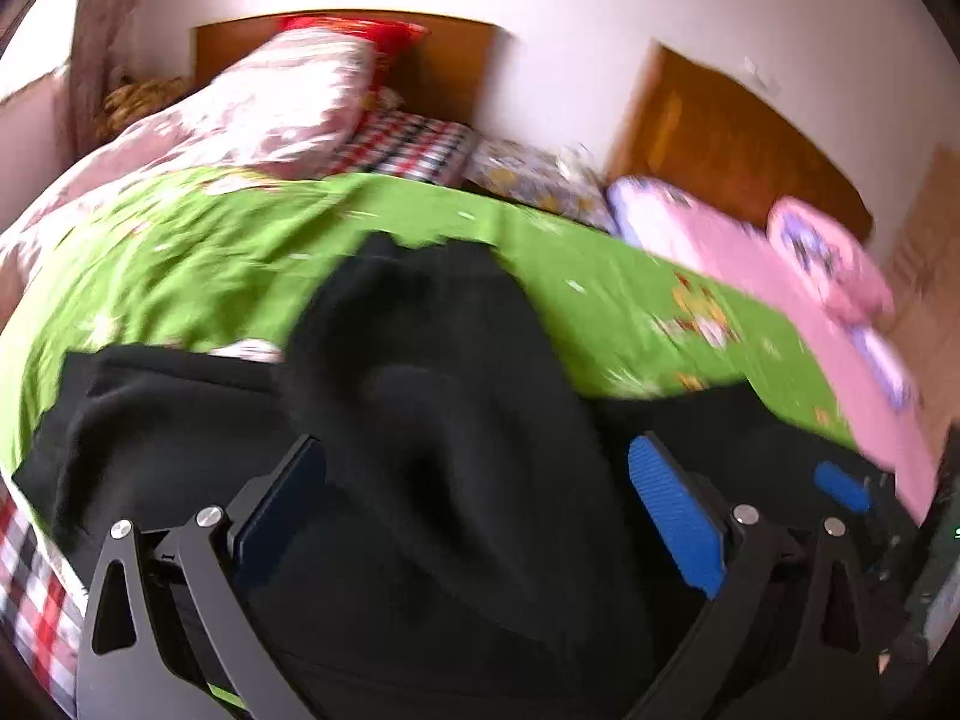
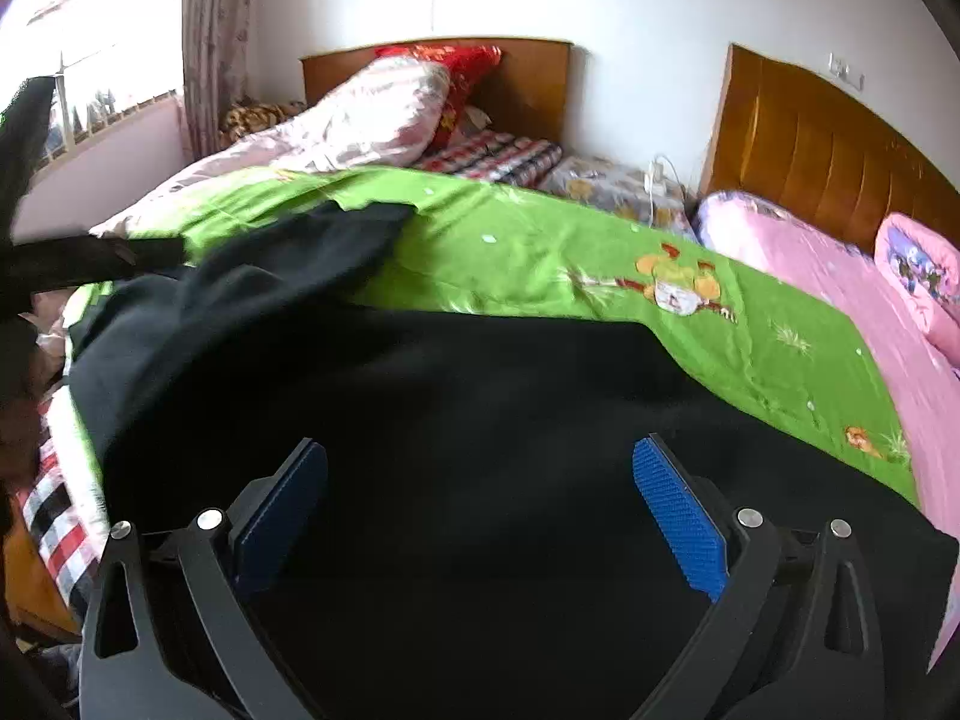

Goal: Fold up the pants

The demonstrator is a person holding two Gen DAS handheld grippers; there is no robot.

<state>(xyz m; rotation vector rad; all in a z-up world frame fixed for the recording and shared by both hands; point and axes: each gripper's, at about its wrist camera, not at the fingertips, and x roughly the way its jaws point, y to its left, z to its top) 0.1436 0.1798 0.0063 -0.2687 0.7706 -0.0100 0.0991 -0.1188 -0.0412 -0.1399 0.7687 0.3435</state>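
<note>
Black pants [image 1: 432, 396] lie bunched on a green bed sheet [image 1: 198, 252]; the left wrist view is blurred. My left gripper [image 1: 477, 474] is open, its blue pads [image 1: 675, 516] wide apart over a raised fold of the black cloth. In the right wrist view the pants [image 2: 456, 420] spread flat across the green sheet [image 2: 540, 240], with one leg end [image 2: 336, 234] reaching far left. My right gripper [image 2: 480, 480] is open just above the cloth, pads [image 2: 678, 516] apart. The other gripper's blue pad [image 1: 840, 486] shows at right in the left wrist view.
A pink quilt [image 2: 360, 114] and red pillow [image 2: 456, 72] lie at a wooden headboard [image 2: 528, 78]. A second bed with pink bedding [image 2: 840, 276] and headboard [image 2: 810, 162] stands at right. A window [image 2: 90, 48] and curtain [image 2: 216, 36] are at left.
</note>
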